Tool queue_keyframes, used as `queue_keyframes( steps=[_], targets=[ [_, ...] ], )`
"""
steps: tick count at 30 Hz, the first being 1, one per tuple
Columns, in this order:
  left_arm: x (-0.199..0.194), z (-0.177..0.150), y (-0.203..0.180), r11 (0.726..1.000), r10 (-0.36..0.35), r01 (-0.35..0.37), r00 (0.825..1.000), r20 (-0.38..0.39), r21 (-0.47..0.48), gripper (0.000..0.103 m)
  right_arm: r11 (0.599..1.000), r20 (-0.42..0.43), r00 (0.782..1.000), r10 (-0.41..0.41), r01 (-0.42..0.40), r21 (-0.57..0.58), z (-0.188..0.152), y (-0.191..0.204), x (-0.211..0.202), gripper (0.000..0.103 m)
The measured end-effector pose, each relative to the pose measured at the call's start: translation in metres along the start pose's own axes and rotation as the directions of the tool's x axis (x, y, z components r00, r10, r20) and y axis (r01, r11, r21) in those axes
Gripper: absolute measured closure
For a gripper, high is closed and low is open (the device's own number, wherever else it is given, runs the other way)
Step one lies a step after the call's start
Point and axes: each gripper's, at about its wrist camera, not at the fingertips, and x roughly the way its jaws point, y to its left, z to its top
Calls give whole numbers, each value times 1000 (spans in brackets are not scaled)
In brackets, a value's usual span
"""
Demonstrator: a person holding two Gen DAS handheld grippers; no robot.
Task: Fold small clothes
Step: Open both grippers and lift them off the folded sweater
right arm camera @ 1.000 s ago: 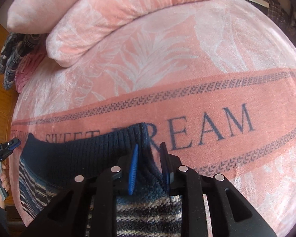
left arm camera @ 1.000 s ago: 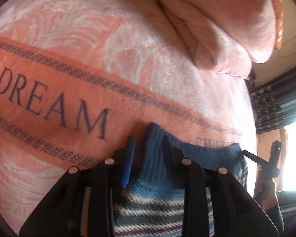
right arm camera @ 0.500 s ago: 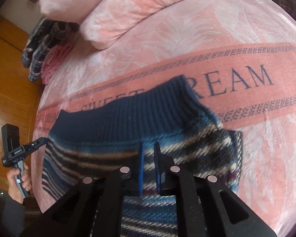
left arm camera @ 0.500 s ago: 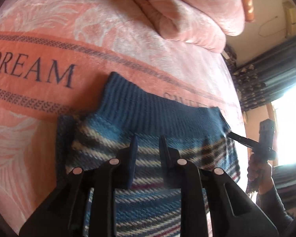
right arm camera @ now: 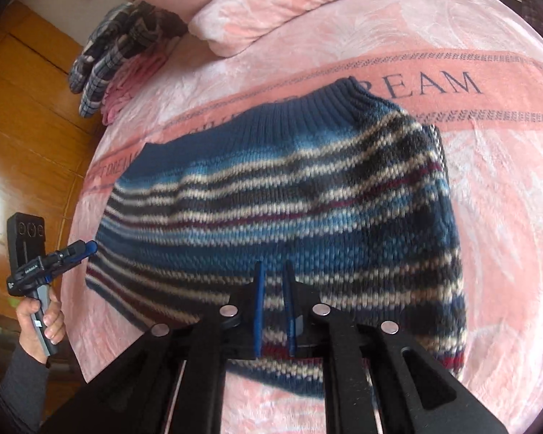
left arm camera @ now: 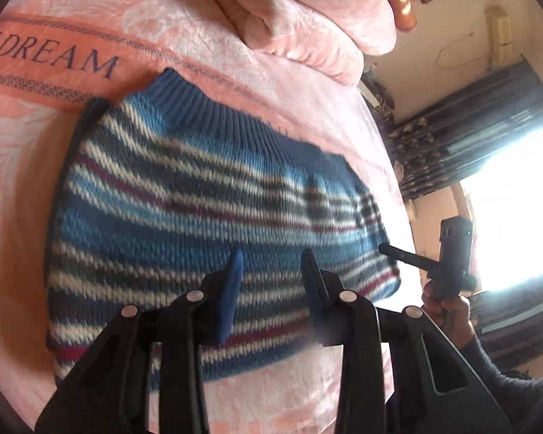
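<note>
A small knit sweater (left arm camera: 184, 195), blue with white, grey and maroon stripes, lies folded flat on the pink bedspread (left arm camera: 184, 47), its ribbed dark-blue band on the far side. My left gripper (left arm camera: 273, 256) hovers open over the near half of the sweater, nothing between its blue fingers. In the right wrist view the same sweater (right arm camera: 307, 202) spreads below my right gripper (right arm camera: 274, 266), whose fingers stand almost together with nothing in them. Each gripper shows in the other's view beside the sweater's edge: the right gripper (left arm camera: 409, 258) and the left gripper (right arm camera: 72, 253), each held by a hand.
Rolled pink bedding (left arm camera: 307, 11) lies at the head of the bed. A plaid garment and a pink one (right arm camera: 119, 47) sit at the far left corner. Wooden panelling (right arm camera: 25, 115) is past the left bed edge, dark curtains and a bright window (left arm camera: 506, 199) on the right.
Both grippers have let go of the ribbed band and drawn back toward the near edge. The sweater now lies folded and in fuller view. The right fingers have narrowed.
</note>
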Motion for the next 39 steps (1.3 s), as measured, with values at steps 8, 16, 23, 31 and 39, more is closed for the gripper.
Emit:
queue_keyframes(
  steps=[8, 16, 23, 31, 39],
  targets=[
    [38, -30, -6, 972, 231, -226, 968, -97, 61, 65, 998, -47, 997, -55, 55, -11, -21, -1, 14, 89],
    [60, -77, -34, 933, 319, -279, 933, -164, 227, 59, 973, -40, 973, -229, 229, -2, -63, -45, -2, 97],
    [33, -79, -51, 969, 170, -147, 980, -103, 198, 52, 978, 42, 986, -162, 166, -129, -56, 34, -23, 89],
    [54, -70, -22, 979, 191, -170, 959, -208, 114, 34, 964, -93, 978, -187, 164, -212, -64, 90, 74, 86],
    [-32, -30, 1, 997, 58, -54, 996, -67, 51, 19, 922, -47, 979, -197, 168, -350, -64, 143, 45, 76]
  ],
)
